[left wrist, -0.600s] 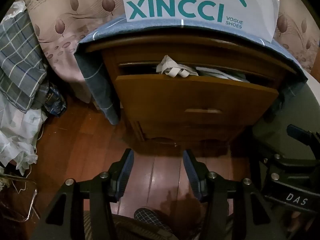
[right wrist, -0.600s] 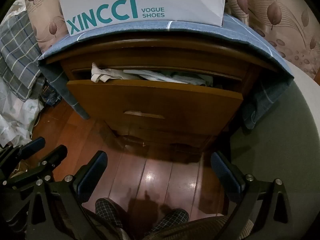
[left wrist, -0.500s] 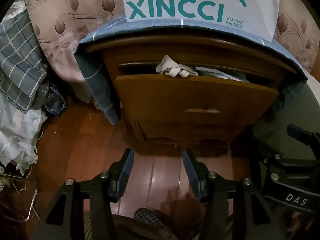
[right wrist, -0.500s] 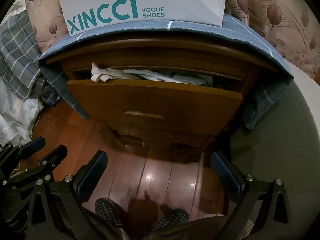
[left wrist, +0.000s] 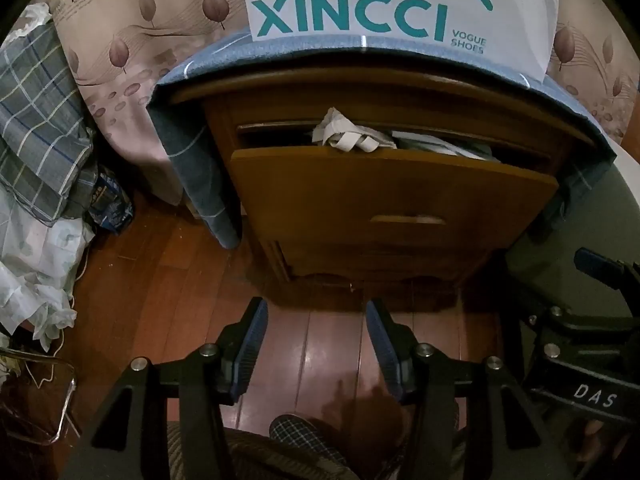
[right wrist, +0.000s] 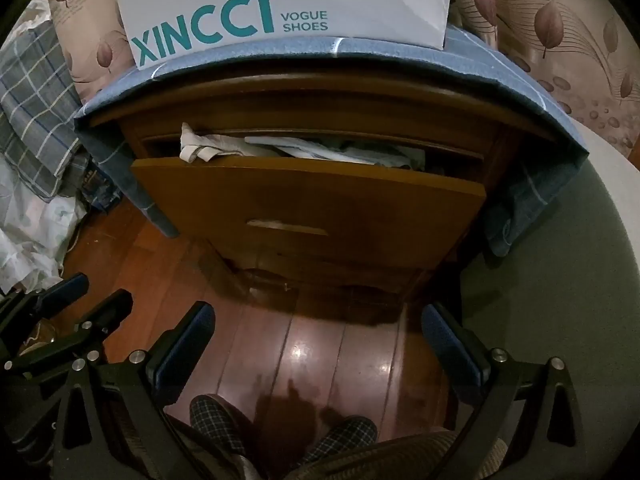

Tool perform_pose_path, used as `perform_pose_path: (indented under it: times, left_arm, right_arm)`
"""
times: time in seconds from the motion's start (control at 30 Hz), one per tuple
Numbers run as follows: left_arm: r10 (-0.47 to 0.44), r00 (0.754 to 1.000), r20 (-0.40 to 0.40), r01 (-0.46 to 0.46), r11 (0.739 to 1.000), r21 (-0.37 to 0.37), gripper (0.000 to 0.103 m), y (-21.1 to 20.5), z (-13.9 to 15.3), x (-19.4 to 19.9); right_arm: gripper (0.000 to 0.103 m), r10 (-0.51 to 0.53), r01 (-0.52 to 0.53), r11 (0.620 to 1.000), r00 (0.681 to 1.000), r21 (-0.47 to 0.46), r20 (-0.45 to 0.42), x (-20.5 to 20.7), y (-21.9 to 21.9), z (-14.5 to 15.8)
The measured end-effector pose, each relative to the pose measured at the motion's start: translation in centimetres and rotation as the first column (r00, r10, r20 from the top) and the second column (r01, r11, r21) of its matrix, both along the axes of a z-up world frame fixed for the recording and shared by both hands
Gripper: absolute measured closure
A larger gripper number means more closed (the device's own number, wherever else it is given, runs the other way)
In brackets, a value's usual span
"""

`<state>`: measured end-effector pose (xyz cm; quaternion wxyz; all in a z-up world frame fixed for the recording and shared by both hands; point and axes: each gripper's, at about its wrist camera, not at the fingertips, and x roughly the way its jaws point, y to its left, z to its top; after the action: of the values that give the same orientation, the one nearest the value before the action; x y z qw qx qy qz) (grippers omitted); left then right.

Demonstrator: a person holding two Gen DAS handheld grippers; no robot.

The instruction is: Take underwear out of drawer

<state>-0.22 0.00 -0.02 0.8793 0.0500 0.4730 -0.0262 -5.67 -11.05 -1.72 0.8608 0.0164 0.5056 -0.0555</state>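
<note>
A wooden nightstand has its top drawer (left wrist: 392, 196) pulled partly open; the drawer also shows in the right wrist view (right wrist: 308, 200). Pale beige underwear (left wrist: 348, 136) pokes over the drawer's front edge at its left, with other light clothes behind it; the underwear also shows in the right wrist view (right wrist: 200, 146). My left gripper (left wrist: 316, 316) is open and empty, low above the floor in front of the nightstand. My right gripper (right wrist: 316, 320) is wide open and empty, also short of the drawer.
A white XINCCI shoe box (left wrist: 400, 4) sits on a blue cloth (right wrist: 400, 56) draped over the nightstand. Plaid bedding (left wrist: 36, 120) and crumpled white plastic (left wrist: 32, 272) lie at left. A grey-green cushion (right wrist: 560, 280) is at right. My slippered feet (right wrist: 216, 420) stand on the wood floor.
</note>
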Motion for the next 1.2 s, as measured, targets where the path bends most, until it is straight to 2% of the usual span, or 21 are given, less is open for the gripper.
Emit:
perform_pose_path:
  times: [1.2]
  left_arm:
    - [-0.006,1.0,-0.013,0.006,1.0,0.011,0.051,0.04,-0.5,0.18]
  right_arm:
    - [0.001,-0.001,0.001,1.0,1.0,0.007,-0.008,-0.27,-0.24,-0.15]
